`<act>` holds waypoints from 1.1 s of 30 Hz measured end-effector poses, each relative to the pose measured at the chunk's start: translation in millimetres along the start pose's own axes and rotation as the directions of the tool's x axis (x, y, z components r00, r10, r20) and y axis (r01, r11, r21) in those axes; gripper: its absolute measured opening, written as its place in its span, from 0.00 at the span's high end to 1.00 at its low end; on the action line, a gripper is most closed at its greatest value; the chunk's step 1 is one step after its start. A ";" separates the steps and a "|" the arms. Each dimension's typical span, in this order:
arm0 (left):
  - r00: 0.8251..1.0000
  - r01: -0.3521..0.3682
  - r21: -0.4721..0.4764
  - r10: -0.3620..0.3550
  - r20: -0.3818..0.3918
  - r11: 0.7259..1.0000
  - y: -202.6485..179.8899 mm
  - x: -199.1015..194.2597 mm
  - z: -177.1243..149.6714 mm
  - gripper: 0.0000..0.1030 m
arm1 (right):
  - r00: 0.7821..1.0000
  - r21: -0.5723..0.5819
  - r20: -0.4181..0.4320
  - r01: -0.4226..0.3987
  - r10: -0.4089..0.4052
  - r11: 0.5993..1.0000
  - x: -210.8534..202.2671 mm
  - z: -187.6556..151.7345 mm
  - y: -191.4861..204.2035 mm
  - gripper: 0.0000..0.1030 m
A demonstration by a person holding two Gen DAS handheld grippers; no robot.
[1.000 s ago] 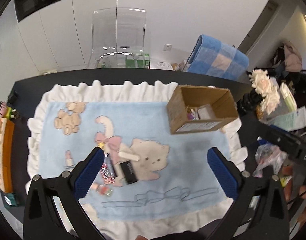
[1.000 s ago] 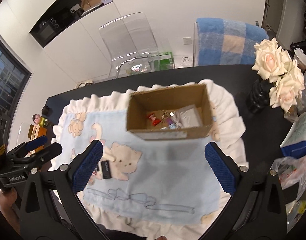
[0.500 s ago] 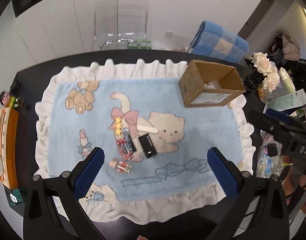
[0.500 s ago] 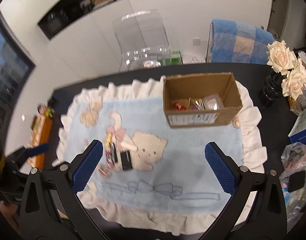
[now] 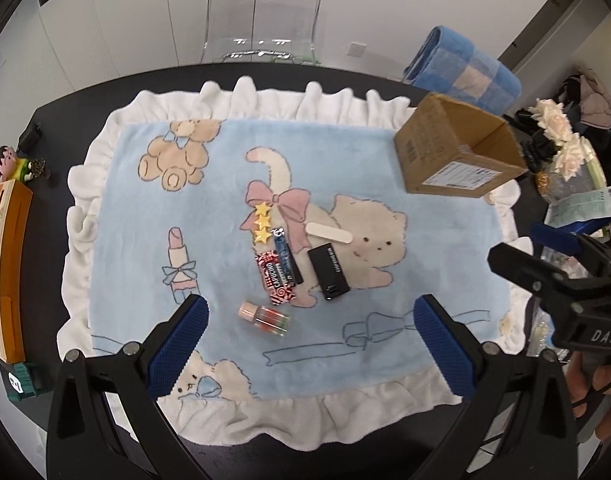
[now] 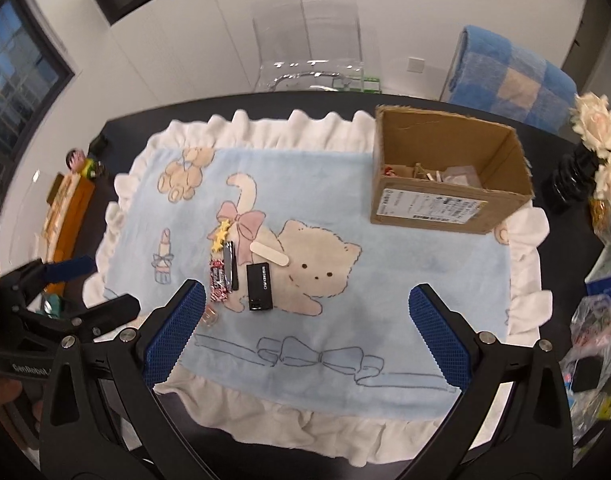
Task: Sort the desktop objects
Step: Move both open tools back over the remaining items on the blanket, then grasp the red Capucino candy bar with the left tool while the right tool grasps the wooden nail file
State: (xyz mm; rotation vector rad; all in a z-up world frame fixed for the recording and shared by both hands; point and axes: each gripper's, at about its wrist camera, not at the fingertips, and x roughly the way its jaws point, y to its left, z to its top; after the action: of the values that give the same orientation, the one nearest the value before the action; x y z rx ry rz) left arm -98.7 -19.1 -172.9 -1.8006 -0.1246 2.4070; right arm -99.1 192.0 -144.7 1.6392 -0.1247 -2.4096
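Observation:
On the blue cat blanket [image 5: 417, 288] lie a yellow star hair clip [image 5: 262, 221], a nail file [image 5: 329, 233], a black box [image 5: 328, 271], a red candy packet [image 5: 276, 282], a dark blue tube [image 5: 288, 259] and a small clear bottle [image 5: 266, 317]. The cardboard box [image 5: 453, 148] stands at the far right and holds small items [image 6: 433, 174]. My left gripper [image 5: 311, 350] is open and empty, above the blanket's near edge. My right gripper [image 6: 305, 336] is open and empty, also over the near edge. The same items show in the right wrist view [image 6: 259, 286].
A black table [image 5: 85, 96] carries the blanket. An orange box [image 5: 5, 272] and a small figurine [image 5: 9, 162] sit at the left. A vase of white roses [image 6: 593, 148], papers [image 5: 585, 204] and plastic bags [image 6: 597, 328] crowd the right. A clear chair [image 6: 309, 36] stands behind.
Both grippers have pulled back and risen from the blanket, so more of it shows. Both stay open and empty. The objects have not moved.

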 end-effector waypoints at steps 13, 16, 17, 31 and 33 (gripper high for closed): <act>0.996 -0.056 -0.069 0.050 -0.076 0.996 24.6 92.5 -12.4 0.15 | 0.992 -0.024 -0.106 -0.074 0.071 0.997 92.3 -8.3 -5.1 0.00; 0.994 -0.071 -0.088 0.063 -0.088 0.994 27.2 111.9 -14.3 0.16 | 0.990 -0.038 -0.113 -0.084 0.079 0.996 111.0 -7.4 -6.2 0.01; 0.994 -0.075 -0.091 0.067 -0.091 0.993 27.5 115.8 -14.2 0.16 | 0.990 -0.044 -0.116 -0.089 0.083 0.995 117.8 -7.0 -6.1 0.01; 0.985 -0.108 -0.100 0.093 -0.143 0.989 31.2 156.0 -17.1 0.44 | 0.977 -0.120 -0.160 -0.162 0.142 0.979 179.5 9.8 1.2 0.02; 0.986 -0.106 -0.111 0.090 -0.142 0.988 34.9 156.1 -18.9 0.61 | 0.975 -0.127 -0.167 -0.169 0.147 0.977 184.6 10.2 2.7 0.02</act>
State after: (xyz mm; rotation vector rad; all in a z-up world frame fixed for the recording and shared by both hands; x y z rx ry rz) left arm -125.9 -29.5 -331.3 -2.0639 -0.1712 2.3780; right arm -173.0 146.2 -307.8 1.6787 -0.0553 -2.1139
